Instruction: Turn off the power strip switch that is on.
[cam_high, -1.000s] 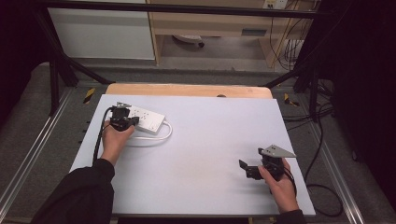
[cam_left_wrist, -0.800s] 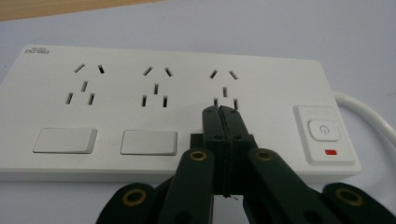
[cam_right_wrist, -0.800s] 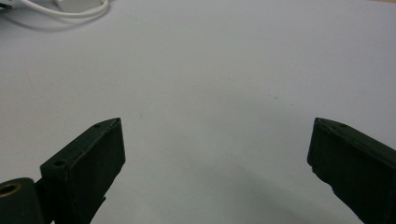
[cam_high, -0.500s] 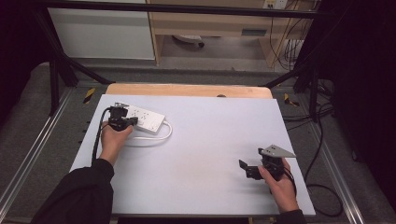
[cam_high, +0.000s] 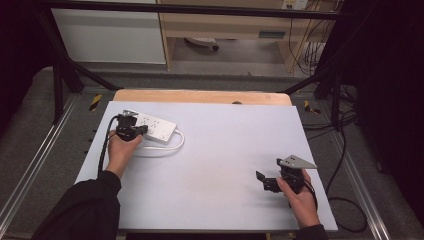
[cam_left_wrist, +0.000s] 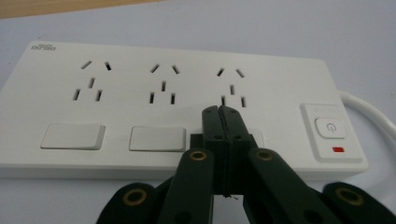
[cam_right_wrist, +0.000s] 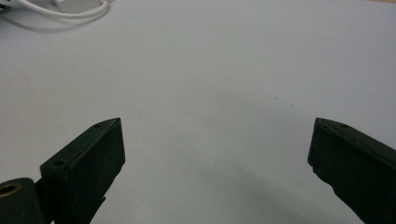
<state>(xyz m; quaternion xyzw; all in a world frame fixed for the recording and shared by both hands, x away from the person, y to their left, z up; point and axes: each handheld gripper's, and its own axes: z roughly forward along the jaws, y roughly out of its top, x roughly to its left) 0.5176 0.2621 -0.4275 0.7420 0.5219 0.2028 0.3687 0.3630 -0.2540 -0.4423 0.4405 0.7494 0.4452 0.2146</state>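
A white power strip (cam_high: 159, 128) lies at the table's back left, and its white cord (cam_high: 170, 147) loops toward the middle. My left gripper (cam_high: 142, 129) sits at the strip's near edge. In the left gripper view the strip (cam_left_wrist: 163, 84) shows three sockets, flat cover panels below them, and a power button (cam_left_wrist: 330, 127) with a red mark at the right end. My left gripper (cam_left_wrist: 219, 109) is shut with nothing between its jaws, its tips over the panel under the third socket. My right gripper (cam_high: 262, 180) stands open above bare table at the front right, its jaws (cam_right_wrist: 215, 140) wide apart. The cord (cam_right_wrist: 70, 11) shows far off.
The table top (cam_high: 215, 150) is pale grey-blue, with a wooden strip (cam_high: 200, 96) along its far edge. Black cables (cam_high: 345, 150) trail on the floor to the right. Metal rails run along both sides of the table.
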